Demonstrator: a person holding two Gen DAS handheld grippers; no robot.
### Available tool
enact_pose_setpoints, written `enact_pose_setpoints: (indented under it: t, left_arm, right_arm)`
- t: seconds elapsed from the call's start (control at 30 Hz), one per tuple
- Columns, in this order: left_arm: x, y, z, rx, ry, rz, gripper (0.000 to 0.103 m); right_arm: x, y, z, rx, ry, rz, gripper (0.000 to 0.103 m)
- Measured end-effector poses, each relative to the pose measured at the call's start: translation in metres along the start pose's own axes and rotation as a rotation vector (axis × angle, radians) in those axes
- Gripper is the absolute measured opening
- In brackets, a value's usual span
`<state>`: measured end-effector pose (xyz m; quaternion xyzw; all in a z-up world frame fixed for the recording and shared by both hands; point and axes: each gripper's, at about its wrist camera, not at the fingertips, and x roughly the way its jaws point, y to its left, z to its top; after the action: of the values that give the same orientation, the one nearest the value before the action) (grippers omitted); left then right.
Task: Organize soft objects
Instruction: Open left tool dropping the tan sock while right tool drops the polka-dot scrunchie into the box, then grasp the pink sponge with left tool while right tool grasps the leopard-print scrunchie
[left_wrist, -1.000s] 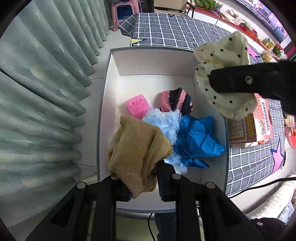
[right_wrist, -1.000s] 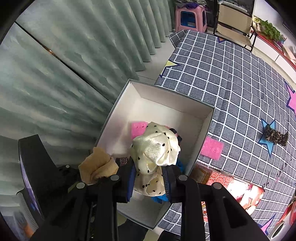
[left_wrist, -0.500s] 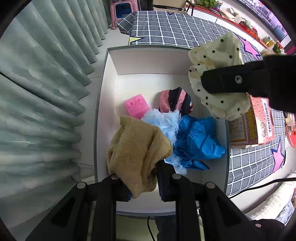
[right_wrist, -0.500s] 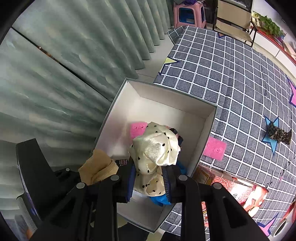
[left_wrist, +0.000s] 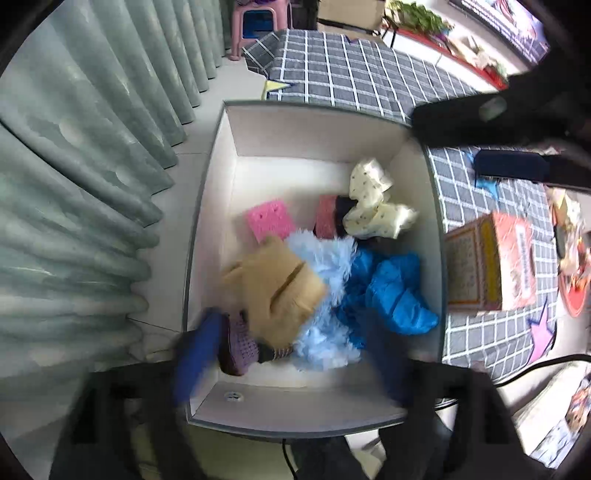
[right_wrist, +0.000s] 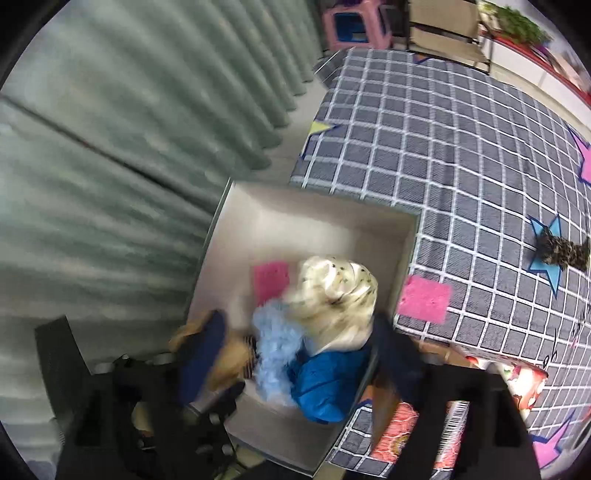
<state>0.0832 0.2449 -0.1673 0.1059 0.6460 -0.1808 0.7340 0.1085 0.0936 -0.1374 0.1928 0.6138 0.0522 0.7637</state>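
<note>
A white box holds several soft things: a pink sponge, a tan cloth, light blue fluff and a blue cloth. My left gripper points down over the box's near end. Its jaws are opening and blurred, and the tan cloth lies loose below them. The cream dotted cloth rests in the box's far right corner. My right gripper hangs over the box with its jaws opening, the cream dotted cloth free beyond them.
A patterned carton lies right of the box on the checked tablecloth. A second pink sponge and a leopard-print scrunchie sit on that cloth. Green curtains hang left of the box. A purple knit piece lies in the near left corner.
Both grippers went from shut to open. The tan cloth dropped from the left jaws into the box. The dotted cloth left the right jaws and landed at the box's far right.
</note>
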Motion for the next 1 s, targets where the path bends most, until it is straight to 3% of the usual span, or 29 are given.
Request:
enact_pose_setpoints:
  t: [0.03,0.13,0.27,0.33,0.43,0.63,0.73,0.93,1.0]
  left_arm:
    - [-0.002,0.0,0.001,-0.006,-0.006,-0.007,0.088]
    - [-0.004,-0.001,0.007,-0.027,-0.007,-0.036,0.103]
    - [-0.011,-0.006,0.018,-0.06,-0.021,-0.089,0.103]
    - [-0.014,-0.009,0.021,-0.069,-0.02,-0.098,0.103]
    - [-0.015,-0.017,0.028,-0.071,-0.006,-0.096,0.103]
    - [-0.017,-0.033,0.031,-0.076,0.014,-0.052,0.103]
    - [-0.019,-0.037,0.03,-0.1,0.023,-0.039,0.103]
    - [-0.019,-0.046,0.031,-0.154,0.039,-0.018,0.103]
    - [-0.019,-0.053,0.033,-0.16,0.041,-0.011,0.103]
  right_arm:
    - [-0.01,-0.01,0.003,0.034,-0.02,0.032,0.088]
    - [-0.035,-0.038,0.013,0.106,-0.062,0.055,0.088]
    - [-0.055,-0.098,0.03,0.234,-0.083,0.007,0.088]
    - [-0.046,-0.131,0.036,0.277,-0.019,-0.071,0.088]
    - [-0.014,-0.164,0.039,0.28,0.096,-0.106,0.088]
    - [0.064,-0.18,0.042,0.16,0.294,-0.117,0.088]
    - [0.091,-0.174,0.04,0.048,0.346,-0.154,0.088]
    - [0.137,-0.153,0.034,-0.156,0.467,-0.125,0.088]
    - [0.144,-0.15,0.033,-0.193,0.461,-0.147,0.092]
